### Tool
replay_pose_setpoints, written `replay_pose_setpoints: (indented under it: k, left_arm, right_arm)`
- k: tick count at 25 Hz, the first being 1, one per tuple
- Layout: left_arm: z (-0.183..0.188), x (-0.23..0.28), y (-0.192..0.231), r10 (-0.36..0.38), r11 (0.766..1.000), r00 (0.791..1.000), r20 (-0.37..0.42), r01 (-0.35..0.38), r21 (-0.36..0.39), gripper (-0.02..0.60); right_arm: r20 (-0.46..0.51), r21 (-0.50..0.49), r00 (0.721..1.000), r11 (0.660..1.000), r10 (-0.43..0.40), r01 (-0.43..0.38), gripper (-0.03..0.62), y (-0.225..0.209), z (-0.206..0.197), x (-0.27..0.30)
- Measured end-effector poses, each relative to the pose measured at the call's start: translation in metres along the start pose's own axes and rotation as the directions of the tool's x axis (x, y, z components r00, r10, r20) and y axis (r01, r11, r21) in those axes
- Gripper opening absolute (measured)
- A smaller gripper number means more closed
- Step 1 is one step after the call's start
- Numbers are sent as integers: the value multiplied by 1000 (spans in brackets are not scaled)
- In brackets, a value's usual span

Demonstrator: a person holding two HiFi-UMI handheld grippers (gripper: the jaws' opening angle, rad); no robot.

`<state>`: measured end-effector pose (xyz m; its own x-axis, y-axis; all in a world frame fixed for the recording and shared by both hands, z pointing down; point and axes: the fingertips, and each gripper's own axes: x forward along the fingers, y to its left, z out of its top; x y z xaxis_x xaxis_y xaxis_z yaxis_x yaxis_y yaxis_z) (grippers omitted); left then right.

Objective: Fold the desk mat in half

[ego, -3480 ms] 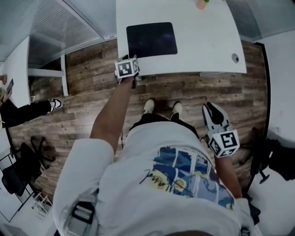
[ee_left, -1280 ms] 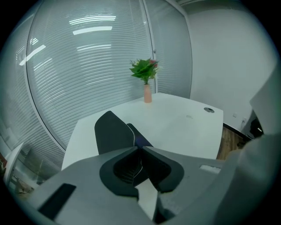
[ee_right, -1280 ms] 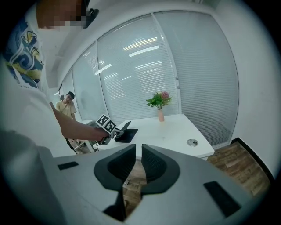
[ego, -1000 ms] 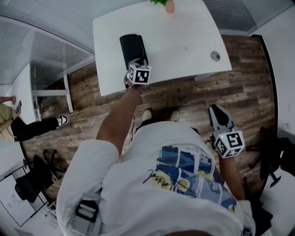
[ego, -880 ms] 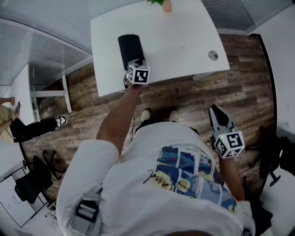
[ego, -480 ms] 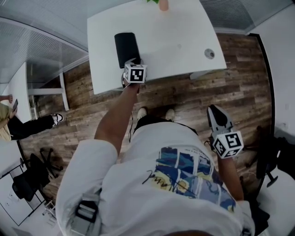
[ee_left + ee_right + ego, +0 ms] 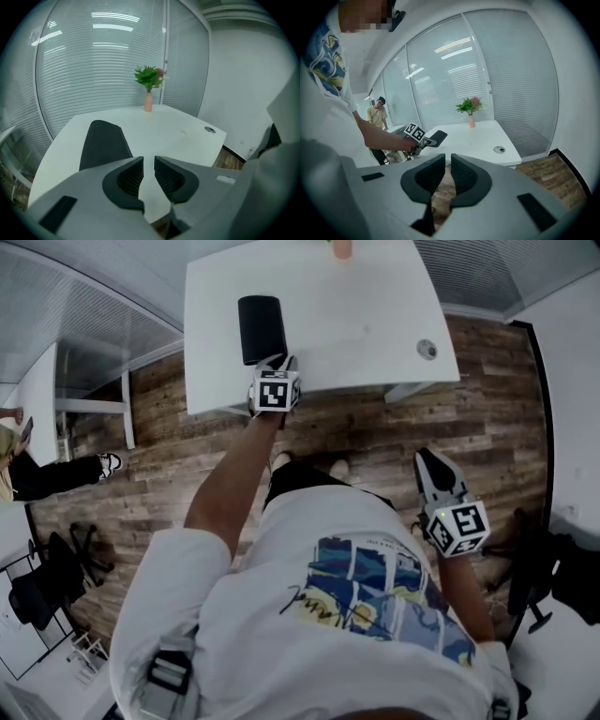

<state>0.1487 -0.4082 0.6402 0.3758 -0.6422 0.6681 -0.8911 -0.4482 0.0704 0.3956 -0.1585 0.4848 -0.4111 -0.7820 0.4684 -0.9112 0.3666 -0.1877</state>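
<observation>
The black desk mat (image 7: 261,329) lies folded into a narrow strip on the left part of the white table (image 7: 375,306). My left gripper (image 7: 278,361) hovers at the table's near edge, just right of the mat's near end. Its jaws are opening and nothing is between them. In the left gripper view the mat (image 7: 104,143) lies ahead and to the left of that gripper (image 7: 148,171). My right gripper (image 7: 423,458) hangs low at my right side over the wood floor. Its jaws (image 7: 447,161) stand a narrow gap apart, holding nothing.
A small plant in a pink vase (image 7: 148,101) stands at the table's far edge. A round cable grommet (image 7: 427,349) sits near the right corner. A seated person (image 7: 37,474), an office chair (image 7: 42,577) and another white table (image 7: 33,399) are at the left.
The mat lay spread flat earlier and now lies folded in half. Over the last second the left gripper has let go of its near end and drawn back slightly. The right gripper stayed put.
</observation>
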Motion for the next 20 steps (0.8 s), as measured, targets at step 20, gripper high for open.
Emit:
replay_pose_setpoints:
  k: [20]
  left_arm:
    - [-2,-202,-75,-374,919,911,176,389,-58,13]
  right_arm:
    - [-4,-104,973,967,233,-232,12,66,12,29]
